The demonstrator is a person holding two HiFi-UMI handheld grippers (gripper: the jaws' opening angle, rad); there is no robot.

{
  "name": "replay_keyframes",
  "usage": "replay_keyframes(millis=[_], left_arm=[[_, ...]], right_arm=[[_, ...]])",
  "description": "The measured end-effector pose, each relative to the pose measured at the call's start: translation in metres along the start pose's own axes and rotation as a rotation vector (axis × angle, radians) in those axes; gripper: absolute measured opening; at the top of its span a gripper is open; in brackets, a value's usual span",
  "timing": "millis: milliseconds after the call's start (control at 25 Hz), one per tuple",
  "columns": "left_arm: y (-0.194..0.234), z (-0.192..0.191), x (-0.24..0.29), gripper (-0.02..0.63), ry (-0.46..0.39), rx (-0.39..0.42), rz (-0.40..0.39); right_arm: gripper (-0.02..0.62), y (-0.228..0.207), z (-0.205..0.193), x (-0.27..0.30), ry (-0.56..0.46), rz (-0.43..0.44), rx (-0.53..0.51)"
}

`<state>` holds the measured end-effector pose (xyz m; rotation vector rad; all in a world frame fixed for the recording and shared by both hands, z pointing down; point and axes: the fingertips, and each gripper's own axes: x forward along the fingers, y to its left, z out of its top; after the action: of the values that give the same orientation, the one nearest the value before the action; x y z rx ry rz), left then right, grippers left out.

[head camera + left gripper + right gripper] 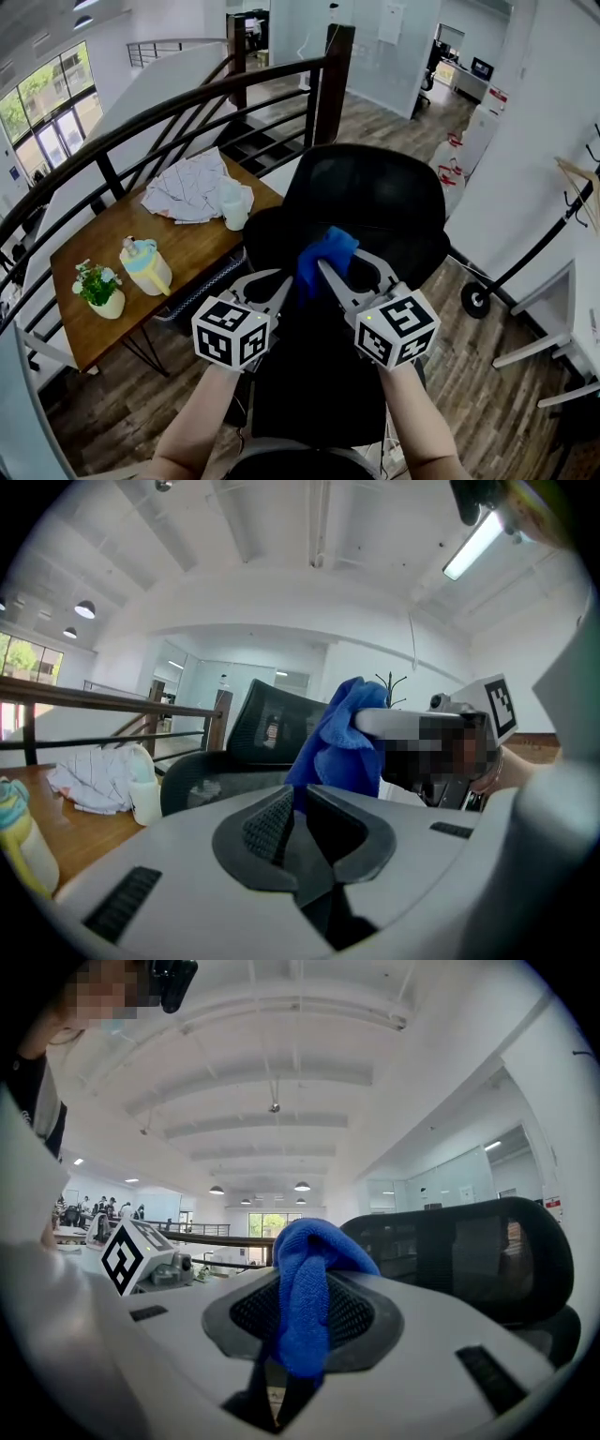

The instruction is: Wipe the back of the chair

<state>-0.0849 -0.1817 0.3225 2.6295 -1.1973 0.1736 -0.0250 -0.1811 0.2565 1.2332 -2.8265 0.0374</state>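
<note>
Head view showed a wooden table [192, 246] to the left of the chair. It carried a white pot [111, 306] with a small green plant [97, 281] growing in it and a pale yellow jug [148, 270] under a blue lid, its contents out of sight. A white bottle [234, 206] stood against a crumpled white fabric [187, 186]. A dark curved railing [141, 117] ran behind the table, with stairs beyond it. The black chair [366, 202] stood straight ahead of the person, and nothing lay between its mesh back and the two tools. The right gripper [345, 269] was clamped on a blue cloth [325, 251], which bunched up above the jaw tips in front of the chair back. The right gripper view showed what the head view could not: the cloth ran down between the ribbed pads, and the chair back stood off to the right, apart from the cloth. The left gripper [267, 283] had its jaws drawn together with nothing between them. From above, its tips looked to be against the cloth. The left gripper view showed the cloth hanging just beyond those tips, with the chair back behind it.
</note>
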Motion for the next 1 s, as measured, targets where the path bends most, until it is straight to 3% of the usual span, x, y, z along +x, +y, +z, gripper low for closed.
replay_keyframes(millis=[240, 400, 760, 1000], left_arm=[[0.019, 0.047, 0.007, 0.051, -0.07, 0.073, 0.04], [0.027, 0.066, 0.011, 0.051, -0.106, 0.081, 0.066], [0.035, 0.081, 0.025, 0.051, -0.136, 0.067, 0.104], [0.035, 0.077, 0.045, 0.051, -0.107, 0.055, 0.088]], right_arm=[[0.117, -0.018, 0.022, 0.033, 0.006, 0.019, -0.078], [0.117, -0.022, 0.033, 0.049, -0.003, 0.044, -0.092], [0.117, -0.043, 0.042, 0.077, 0.009, 0.083, -0.052], [0.117, -0.066, 0.038, 0.091, 0.047, 0.061, -0.058]])
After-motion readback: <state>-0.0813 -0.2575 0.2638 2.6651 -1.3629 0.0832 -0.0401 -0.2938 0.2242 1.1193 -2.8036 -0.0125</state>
